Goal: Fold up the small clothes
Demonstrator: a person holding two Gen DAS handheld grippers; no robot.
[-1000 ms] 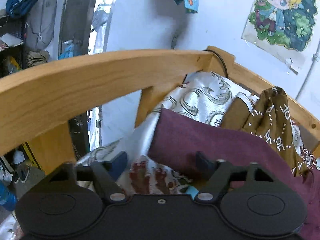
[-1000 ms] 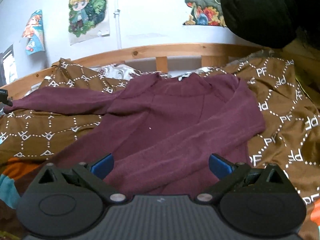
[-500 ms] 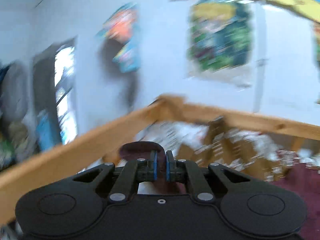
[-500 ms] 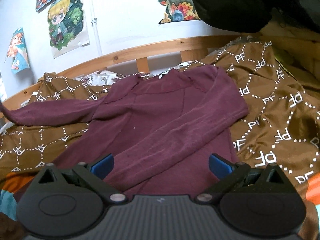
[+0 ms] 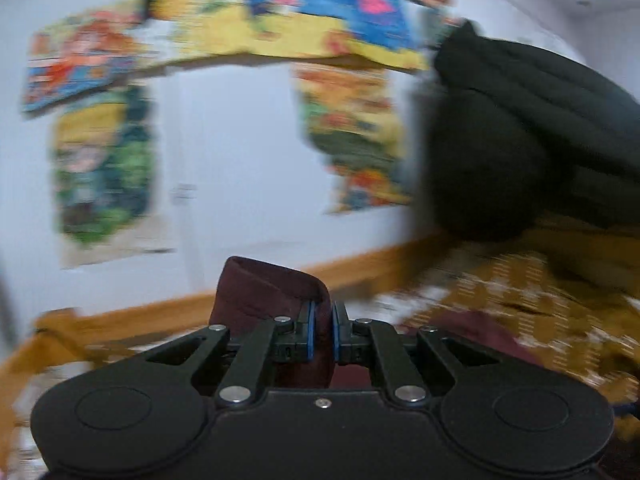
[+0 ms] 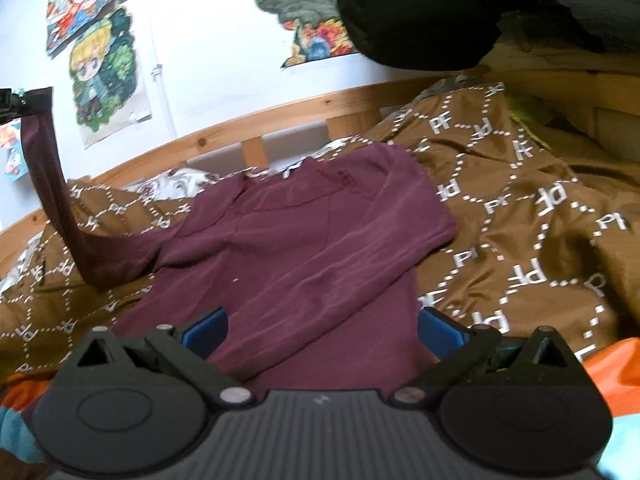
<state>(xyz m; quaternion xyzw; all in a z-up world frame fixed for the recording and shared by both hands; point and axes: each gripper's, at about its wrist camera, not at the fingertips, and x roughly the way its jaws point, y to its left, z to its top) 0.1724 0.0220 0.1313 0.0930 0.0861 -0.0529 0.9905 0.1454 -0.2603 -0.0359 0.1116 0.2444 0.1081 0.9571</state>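
Over the brown quilt point(image 6: 520, 208), left hand-held gripper point(image 5: 322, 332) pinches the maroon top's sleeve point(image 5: 268, 296); right hand-held gripper point(image 6: 320, 330) gapes wide, empty.

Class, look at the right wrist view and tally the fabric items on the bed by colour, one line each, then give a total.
Maroon: 1, long-sleeved top
Brown: 1, patterned bedcover
White: 1, patterned cloth
Total: 3

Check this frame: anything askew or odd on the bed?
Only the maroon top: one sleeve is pulled up off the brown quilt, pinched in the left gripper. That's a fold in progress, not a fault. Right gripper is open and empty.
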